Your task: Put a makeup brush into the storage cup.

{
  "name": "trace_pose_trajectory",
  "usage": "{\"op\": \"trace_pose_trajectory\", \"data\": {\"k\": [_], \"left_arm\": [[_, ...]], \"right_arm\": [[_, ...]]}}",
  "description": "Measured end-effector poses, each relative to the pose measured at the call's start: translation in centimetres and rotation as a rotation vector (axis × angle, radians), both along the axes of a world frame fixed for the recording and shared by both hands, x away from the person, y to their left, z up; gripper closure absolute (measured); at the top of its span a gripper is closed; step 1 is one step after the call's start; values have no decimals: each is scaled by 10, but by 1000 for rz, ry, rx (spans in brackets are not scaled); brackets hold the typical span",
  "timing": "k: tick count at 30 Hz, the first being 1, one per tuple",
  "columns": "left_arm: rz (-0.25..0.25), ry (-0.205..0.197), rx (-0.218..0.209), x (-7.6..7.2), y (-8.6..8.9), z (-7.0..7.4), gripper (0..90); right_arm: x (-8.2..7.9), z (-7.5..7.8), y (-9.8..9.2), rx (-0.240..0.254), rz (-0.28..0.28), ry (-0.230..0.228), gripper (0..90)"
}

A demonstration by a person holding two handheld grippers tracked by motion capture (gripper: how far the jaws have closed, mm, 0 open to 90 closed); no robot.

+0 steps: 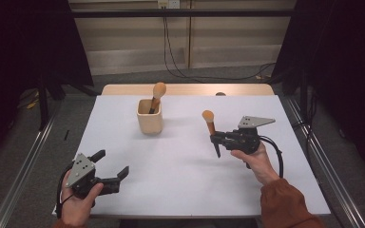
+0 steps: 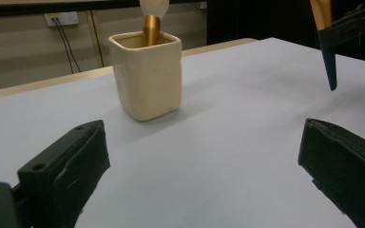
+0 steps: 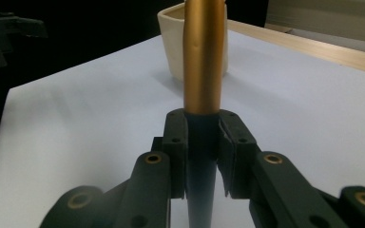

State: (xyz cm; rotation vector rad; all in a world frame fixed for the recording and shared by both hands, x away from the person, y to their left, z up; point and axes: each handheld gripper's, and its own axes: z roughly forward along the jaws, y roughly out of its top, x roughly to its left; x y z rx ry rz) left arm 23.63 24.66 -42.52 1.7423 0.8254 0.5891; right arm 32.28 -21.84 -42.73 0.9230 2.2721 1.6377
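Note:
A cream square cup (image 1: pixel 149 116) stands on the white table (image 1: pixel 180 161) toward the back left, with one makeup brush (image 1: pixel 157 95) leaning in it. My right gripper (image 1: pixel 215 138) is shut on a second makeup brush (image 1: pixel 211 128), held upright above the table right of the cup, its dark pointed handle down and its tan head up. The right gripper view has the jaws clamped on that brush's gold ferrule (image 3: pixel 202 61), with the cup (image 3: pixel 180 42) behind it. My left gripper (image 1: pixel 112 165) rests open near the front left edge; its view faces the cup (image 2: pixel 146 76).
Bare white table surface lies between the cup and both hands. A wooden strip (image 1: pixel 185 89) runs along the table's far edge. Cables (image 1: pixel 180 66) trail over the floor behind, and metal rails flank the table.

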Motion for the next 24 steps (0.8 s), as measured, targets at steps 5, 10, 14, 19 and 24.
{"op": "trace_pose_trajectory", "data": {"k": [5, 10, 14, 19, 24], "left_arm": [[-5, -4, -5, -1, -2, 2, 27], [-11, -8, -1, -2, -7, 3, 27], [-22, -7, 0, -3, -11, 4, 27], [-30, -3, -14, -3, -18, 5, 27], [-12, 4, -14, -1, -24, 7, 27]], "right_arm": [[-7, -4, 3, -4, 24, 1, 754], [-15, -5, 6, 11, 42, -6, 754], [-19, -3, 11, 18, 61, -15, 753], [-22, -3, 18, 31, 80, -20, 754], [-25, -3, 24, 35, 89, -24, 753]]}}
